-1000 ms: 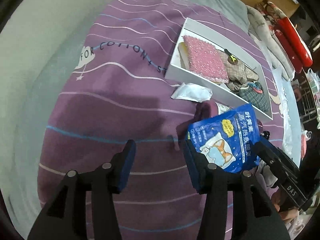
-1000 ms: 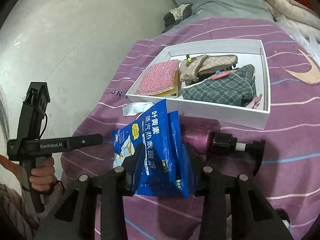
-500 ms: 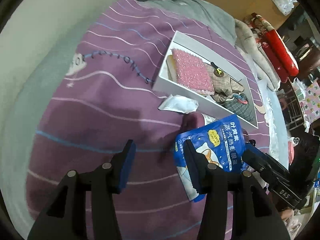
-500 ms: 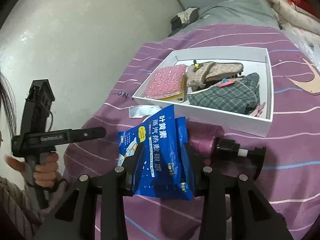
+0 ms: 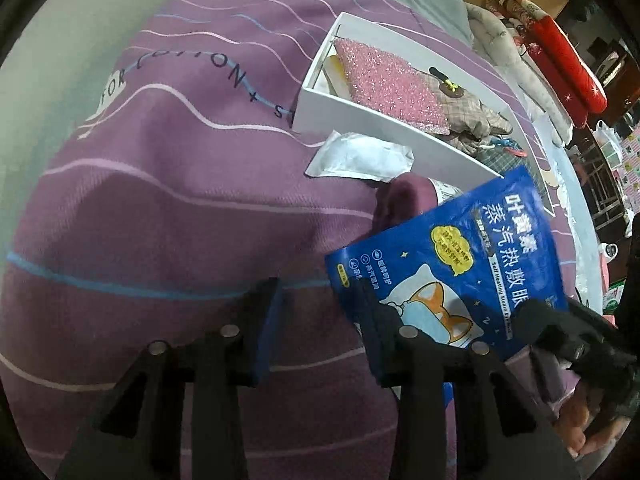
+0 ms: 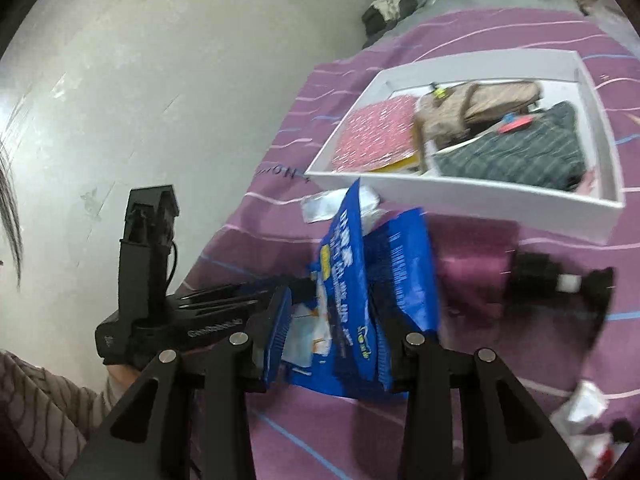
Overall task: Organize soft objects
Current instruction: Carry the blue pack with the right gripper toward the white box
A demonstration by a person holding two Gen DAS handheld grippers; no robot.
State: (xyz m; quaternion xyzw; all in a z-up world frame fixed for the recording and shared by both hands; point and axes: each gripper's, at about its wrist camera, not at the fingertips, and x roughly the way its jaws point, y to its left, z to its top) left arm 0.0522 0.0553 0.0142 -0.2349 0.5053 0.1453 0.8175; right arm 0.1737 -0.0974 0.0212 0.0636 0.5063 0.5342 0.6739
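A blue eye-mask pouch (image 6: 360,300) hangs above the purple striped bedspread with my right gripper (image 6: 330,344) shut on its lower part. In the left wrist view the blue pouch (image 5: 460,272) fills the right side. Its lower left corner reaches the right finger of my left gripper (image 5: 320,328). The left jaws are closing, and I see no pad pressing on the pouch. A white box (image 5: 360,128) further back holds a pink glittery pad (image 5: 392,84), a beige checked item and a dark plaid cloth (image 6: 520,156).
A white sachet (image 5: 360,156) lies against the box's near wall. A purple pump bottle (image 6: 480,276) with a black head lies on the bedspread beside the pouch. Crumpled white wrappers (image 6: 580,404) sit at the right. A pale wall runs along the left; a person's sleeve (image 6: 40,396) is at lower left.
My left gripper has sunk toward the bedspread and its jaws have narrowed. The pouch in the right gripper has turned more edge-on and now sits against the left gripper's right finger.
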